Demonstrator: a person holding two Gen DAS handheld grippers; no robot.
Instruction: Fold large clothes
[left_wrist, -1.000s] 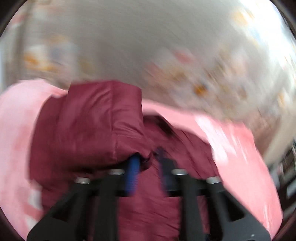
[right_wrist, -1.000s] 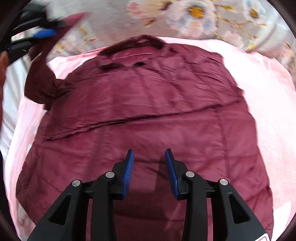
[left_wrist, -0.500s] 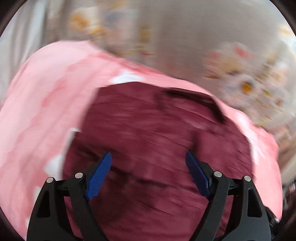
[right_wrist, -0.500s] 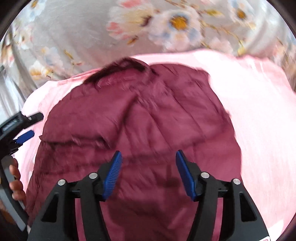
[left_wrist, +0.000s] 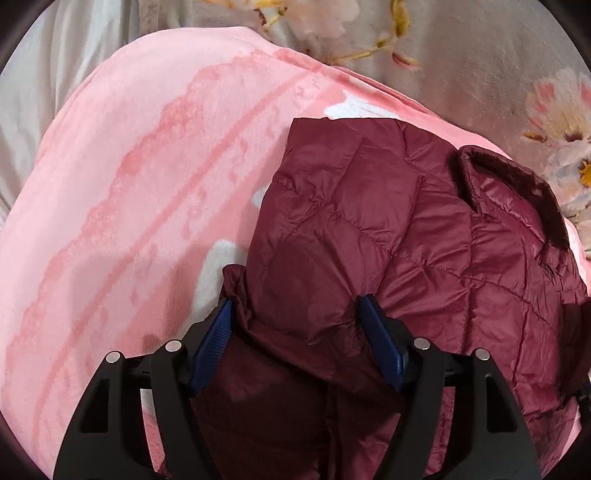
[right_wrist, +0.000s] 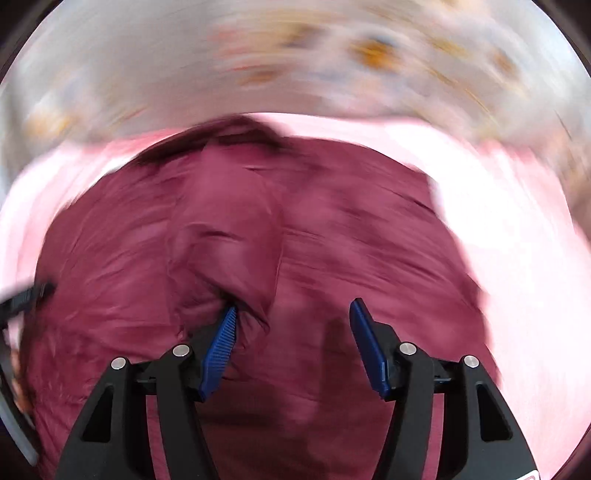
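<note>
A maroon quilted jacket (left_wrist: 424, 240) lies on a pink blanket (left_wrist: 147, 184), its collar (left_wrist: 517, 177) at the far right in the left wrist view. My left gripper (left_wrist: 295, 314) is low over the jacket's near-left edge. Its jaws are closing, with a thick fold of the jacket between the blue pads (left_wrist: 218, 332), which still stand wide apart. The right wrist view is blurred. In it my right gripper (right_wrist: 291, 314) hovers open over the jacket (right_wrist: 369, 240), and a folded-over sleeve (right_wrist: 229, 229) ends beside its left pad (right_wrist: 221, 343). The left gripper's black tip (right_wrist: 29, 295) shows at that view's left edge.
The pink blanket covers a bed with a grey floral sheet (left_wrist: 480, 55) beyond it and pale plain cloth (left_wrist: 55, 74) at the far left. Bare blanket lies to the left of the jacket and on its right (right_wrist: 517, 258).
My left gripper let go of the raised sleeve, opened wide and came down onto the jacket's left side. The sleeve now lies across the jacket's body. My right gripper opened wider and shifted sideways.
</note>
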